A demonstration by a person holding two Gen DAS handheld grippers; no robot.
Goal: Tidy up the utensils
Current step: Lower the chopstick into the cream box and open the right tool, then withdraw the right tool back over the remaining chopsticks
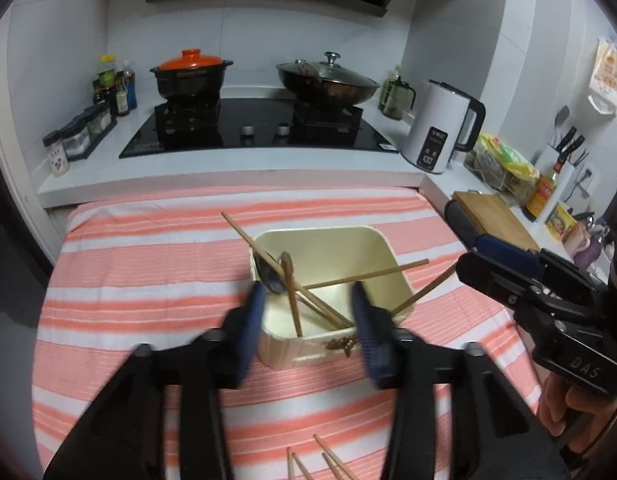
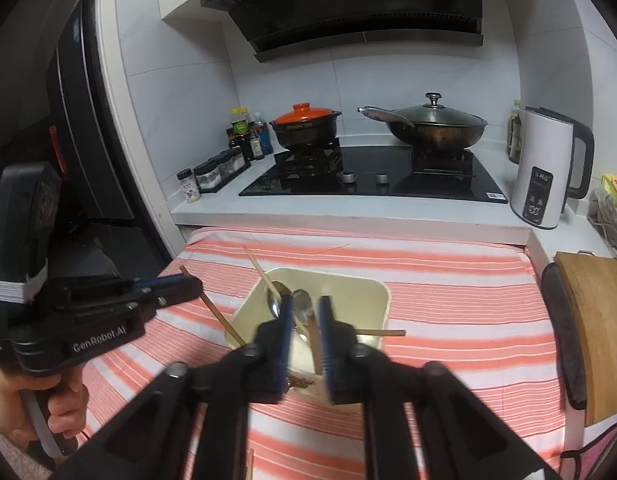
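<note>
A cream square container (image 1: 320, 233) (image 2: 348, 277) stands on the striped cloth. It holds metal spoons (image 1: 270, 274) (image 2: 278, 298) and several wooden chopsticks (image 1: 368, 276) (image 2: 382, 333) leaning at odd angles. My left gripper (image 1: 308, 292) is open, with its blue pads wide apart over the container's near side. It also shows from the side as the left gripper (image 2: 194, 285). My right gripper (image 2: 306, 310) is open with a narrower gap; a spoon and a stick show through the gap, lying lower in the container. From the left wrist it appears as the right gripper (image 1: 468, 262). Loose chopsticks (image 1: 320, 460) lie on the near cloth.
Behind the cloth, a counter carries a black hob (image 1: 260, 128), a clay pot with an orange lid (image 1: 190, 74), a lidded wok (image 1: 328, 82) and a white kettle (image 1: 440, 128). Spice jars (image 1: 78, 136) line the left. A wooden board (image 2: 596, 332) lies at the right.
</note>
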